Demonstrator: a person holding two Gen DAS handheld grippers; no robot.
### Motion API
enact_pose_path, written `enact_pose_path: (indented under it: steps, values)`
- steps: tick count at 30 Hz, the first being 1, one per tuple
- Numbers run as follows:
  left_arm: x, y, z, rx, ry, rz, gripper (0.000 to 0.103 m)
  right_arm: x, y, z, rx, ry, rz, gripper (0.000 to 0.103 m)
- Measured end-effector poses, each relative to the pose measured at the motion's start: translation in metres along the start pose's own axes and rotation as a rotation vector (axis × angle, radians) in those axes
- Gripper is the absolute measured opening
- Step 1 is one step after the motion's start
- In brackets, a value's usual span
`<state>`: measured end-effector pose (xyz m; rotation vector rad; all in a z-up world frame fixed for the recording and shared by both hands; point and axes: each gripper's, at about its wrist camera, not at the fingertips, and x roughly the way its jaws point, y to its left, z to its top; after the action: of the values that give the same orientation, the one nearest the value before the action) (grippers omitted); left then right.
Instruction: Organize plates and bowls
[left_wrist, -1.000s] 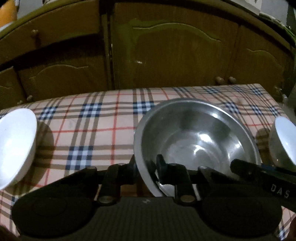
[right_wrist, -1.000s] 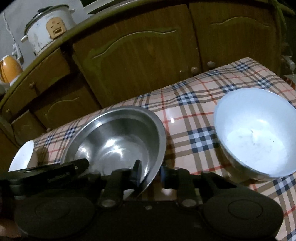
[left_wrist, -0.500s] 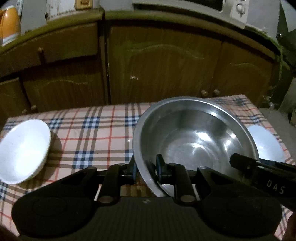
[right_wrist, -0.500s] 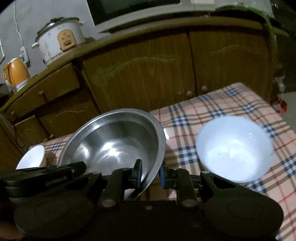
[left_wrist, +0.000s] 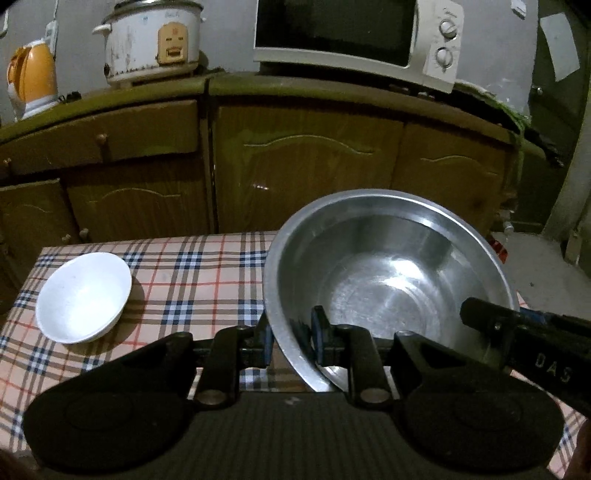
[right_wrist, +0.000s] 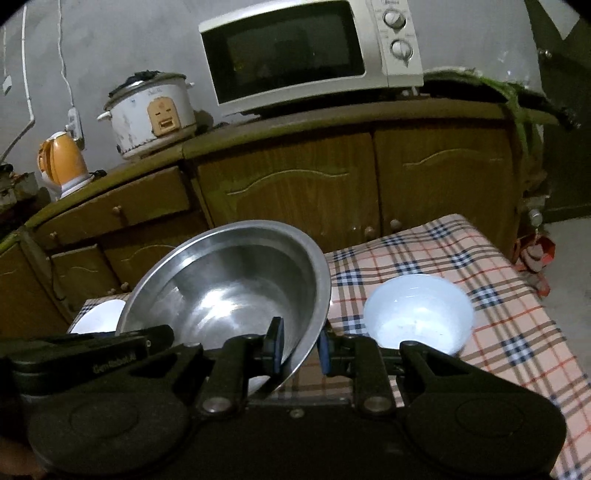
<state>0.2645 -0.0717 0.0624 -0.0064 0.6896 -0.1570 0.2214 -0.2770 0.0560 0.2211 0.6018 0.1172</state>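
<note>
A large steel bowl (left_wrist: 388, 280) is held up above the plaid table (left_wrist: 207, 273) by both grippers. My left gripper (left_wrist: 291, 339) is shut on its left rim. My right gripper (right_wrist: 299, 345) is shut on its right rim, and the steel bowl (right_wrist: 229, 295) fills the left of the right wrist view. A white bowl (left_wrist: 83, 295) rests on the table to the left. A second white bowl (right_wrist: 417, 314) rests on the table to the right.
Wooden cabinets (left_wrist: 303, 173) stand just behind the table. On the counter are a microwave (right_wrist: 306, 51), a rice cooker (right_wrist: 151, 114) and an orange kettle (right_wrist: 62, 162). Bare floor (left_wrist: 554, 280) lies beyond the table's right edge.
Both grippers have lifted the steel bowl up and away from the table. The table and both white bowls now look smaller and lower, and the counter top has come into view.
</note>
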Motion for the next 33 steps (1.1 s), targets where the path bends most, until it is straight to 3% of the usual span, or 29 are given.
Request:
enact_pose_path:
  steps: [16, 33]
  values:
    - [-0.051, -0.012, -0.017, -0.002, -0.041, 0.014, 0.022, -0.065, 0.007, -0.01, -0.03, -0.052, -0.009, 0.026]
    - [-0.078, -0.019, -0.037, 0.007, -0.063, 0.02, 0.022, -0.102, 0.006, -0.026, -0.039, -0.074, -0.014, 0.026]
